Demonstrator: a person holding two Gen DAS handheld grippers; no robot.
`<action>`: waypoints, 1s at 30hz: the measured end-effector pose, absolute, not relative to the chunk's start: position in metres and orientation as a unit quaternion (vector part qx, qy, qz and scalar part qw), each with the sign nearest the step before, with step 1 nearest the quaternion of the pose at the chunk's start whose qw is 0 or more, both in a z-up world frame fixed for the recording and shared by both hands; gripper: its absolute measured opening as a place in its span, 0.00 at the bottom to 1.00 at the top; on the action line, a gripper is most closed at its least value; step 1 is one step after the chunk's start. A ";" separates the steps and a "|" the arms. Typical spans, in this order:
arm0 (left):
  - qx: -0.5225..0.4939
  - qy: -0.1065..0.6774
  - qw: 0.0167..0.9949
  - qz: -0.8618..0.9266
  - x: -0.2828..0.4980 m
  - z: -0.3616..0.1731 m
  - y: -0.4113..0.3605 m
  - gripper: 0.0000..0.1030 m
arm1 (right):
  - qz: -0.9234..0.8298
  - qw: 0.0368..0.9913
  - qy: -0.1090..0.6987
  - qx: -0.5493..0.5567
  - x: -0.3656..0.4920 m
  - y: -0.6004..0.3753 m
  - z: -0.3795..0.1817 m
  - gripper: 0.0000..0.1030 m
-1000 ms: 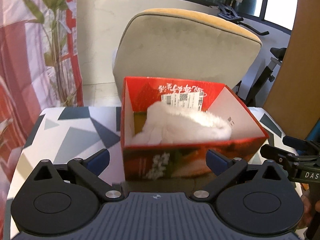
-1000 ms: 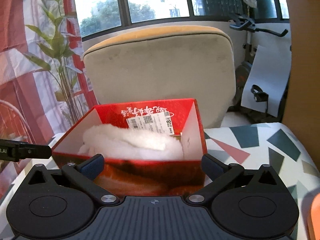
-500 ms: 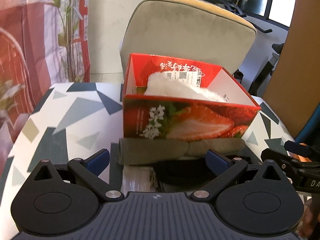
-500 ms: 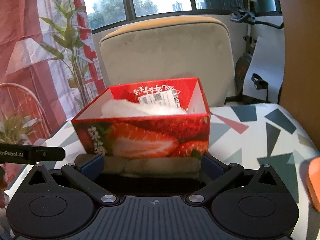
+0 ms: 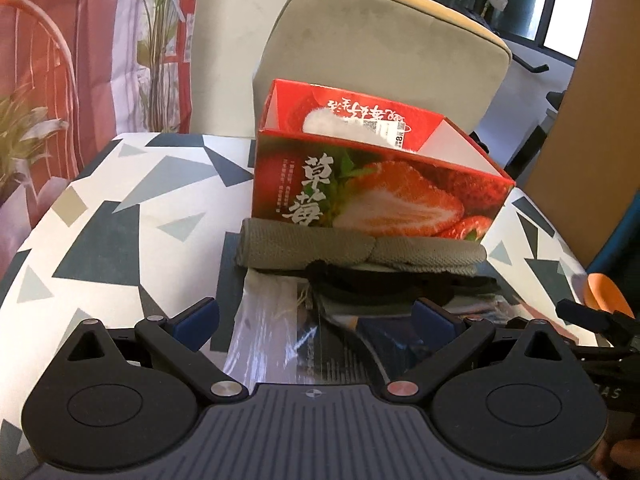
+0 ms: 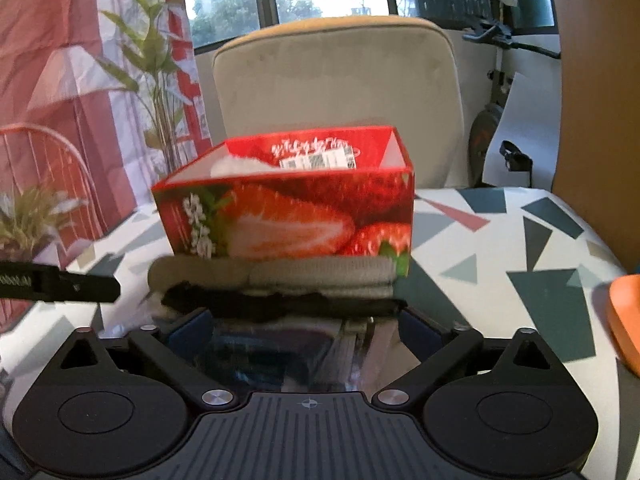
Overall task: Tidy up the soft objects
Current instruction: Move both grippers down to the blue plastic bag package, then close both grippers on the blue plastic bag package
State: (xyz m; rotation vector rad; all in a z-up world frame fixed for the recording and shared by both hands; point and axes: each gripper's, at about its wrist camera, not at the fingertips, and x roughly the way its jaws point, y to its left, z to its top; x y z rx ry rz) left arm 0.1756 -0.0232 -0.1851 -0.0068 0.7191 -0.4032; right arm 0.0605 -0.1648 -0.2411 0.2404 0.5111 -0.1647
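A red strawberry-print box point(image 5: 380, 188) stands on the patterned table point(image 5: 120, 216) with a white fluffy item point(image 5: 324, 122) inside it. The box also shows in the right wrist view point(image 6: 288, 216). A grey-green knit cloth point(image 5: 360, 250) lies against the box's near side, with a black fabric item point(image 5: 400, 280) and a clear plastic package point(image 5: 272, 332) in front of it. My left gripper point(image 5: 316, 316) is open and empty above the package. My right gripper point(image 6: 304, 328) is open and empty over the black item point(image 6: 280, 304) and the knit cloth point(image 6: 272, 276).
A beige chair back point(image 5: 380, 60) stands behind the table. An orange object point(image 6: 624, 312) lies at the right table edge. A potted plant point(image 6: 36, 216) and red curtain point(image 5: 80, 40) are at left. A brown panel point(image 5: 592, 120) is at right.
Both grippers have pulled back toward me from the box and dropped lower. The knit cloth, black item and plastic package in front of the box have come into view.
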 end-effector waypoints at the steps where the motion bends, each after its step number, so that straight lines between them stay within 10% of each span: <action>1: -0.004 0.348 0.917 -0.195 0.174 -0.186 -0.023 0.99 | -0.084 0.956 0.254 0.118 0.059 -0.165 -0.244 0.92; 14: -0.007 0.355 0.914 -0.197 0.169 -0.192 -0.028 0.91 | -0.080 0.956 0.250 0.130 0.078 -0.175 -0.257 0.75; 30: -0.039 0.386 0.887 -0.251 0.173 -0.211 -0.038 0.54 | -0.010 0.949 0.283 0.135 0.069 -0.167 -0.276 0.62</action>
